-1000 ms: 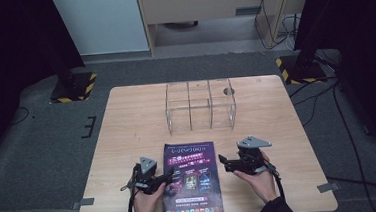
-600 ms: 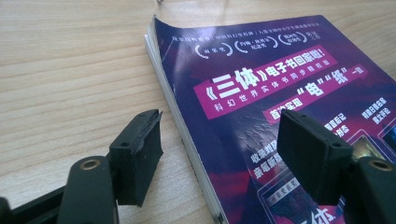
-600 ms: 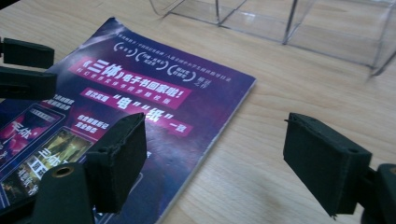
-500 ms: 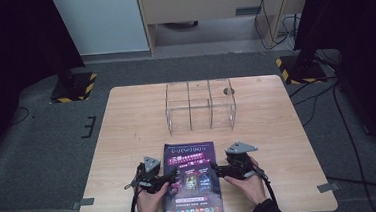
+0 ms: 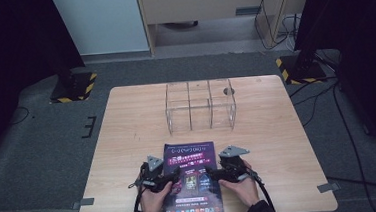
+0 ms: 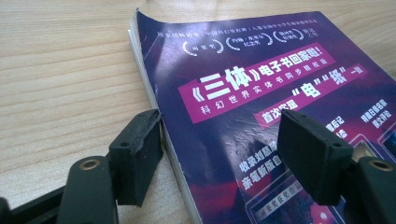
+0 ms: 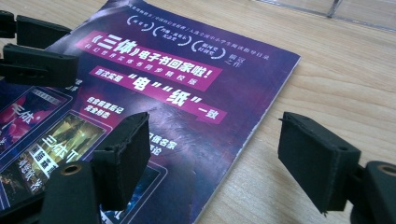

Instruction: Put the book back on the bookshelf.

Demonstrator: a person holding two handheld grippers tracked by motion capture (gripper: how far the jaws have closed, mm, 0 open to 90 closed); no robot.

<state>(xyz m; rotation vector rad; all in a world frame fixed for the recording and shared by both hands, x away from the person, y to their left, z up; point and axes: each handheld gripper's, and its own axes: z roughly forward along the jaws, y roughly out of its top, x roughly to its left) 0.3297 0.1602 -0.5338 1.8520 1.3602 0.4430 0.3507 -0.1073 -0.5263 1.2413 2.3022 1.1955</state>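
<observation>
A purple magazine point(image 5: 189, 156) with white and pink print lies flat near the table's front edge. My left gripper point(image 5: 176, 175) is open and straddles the magazine's left edge point(image 6: 154, 93): one jaw rests on the wood beside the spine, the other hangs over the cover. My right gripper point(image 5: 210, 172) is open over the right edge point(image 7: 261, 112), one jaw above the cover point(image 7: 187, 74) and one above bare wood. Its jaws have just been closing, with the magazine's edge between them but not pressed. In the right gripper view the left gripper point(image 7: 70, 46) shows at the upper left.
A clear acrylic organizer point(image 5: 199, 105) with several compartments stands at the middle of the wooden table point(image 5: 268, 130), beyond the magazine. Its corner point(image 7: 336, 9) shows in the right gripper view. Yellow-black stand bases point(image 5: 74, 86) sit on the floor behind the table.
My right gripper has moved left and down to the magazine's right edge, and its jaws have narrowed. The left gripper has stayed in place.
</observation>
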